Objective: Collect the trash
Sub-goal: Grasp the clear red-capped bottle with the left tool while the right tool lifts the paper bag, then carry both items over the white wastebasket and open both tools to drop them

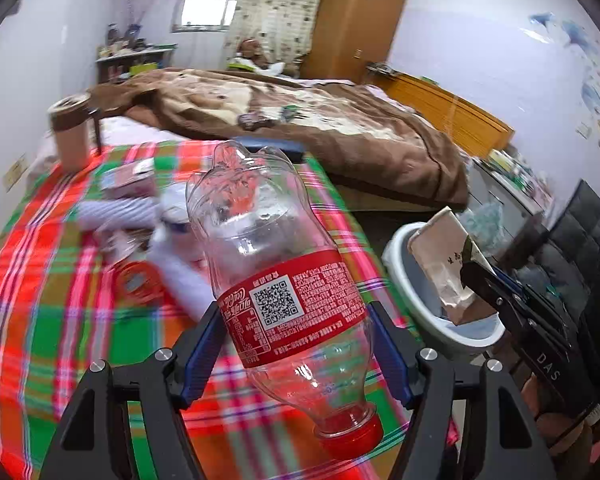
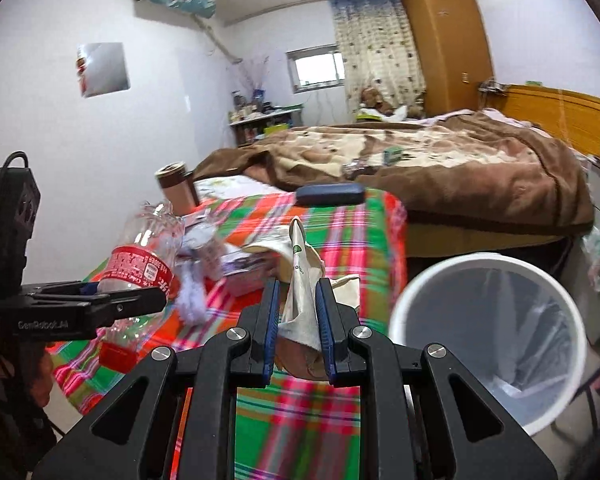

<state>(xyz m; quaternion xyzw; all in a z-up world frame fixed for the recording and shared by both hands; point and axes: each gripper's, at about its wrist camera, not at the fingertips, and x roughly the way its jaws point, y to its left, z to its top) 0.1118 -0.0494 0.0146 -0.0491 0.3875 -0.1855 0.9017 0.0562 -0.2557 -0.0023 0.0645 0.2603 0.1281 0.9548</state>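
Note:
My left gripper is shut on a clear empty cola bottle with a red label. It grips the bottle across the label, with the red cap toward the camera, above the plaid tablecloth. My right gripper is shut on a crumpled beige paper bag. In the left wrist view that bag hangs from the right gripper over the white trash bin. The right wrist view shows the bin, lined with a clear bag, low on the right. The left gripper with the bottle is at the left of that view.
On the plaid table lie more scraps: white tissue, a small carton and a red round lid. A brown tumbler and a dark blue case stand at the far edge. A bed with a brown blanket lies beyond.

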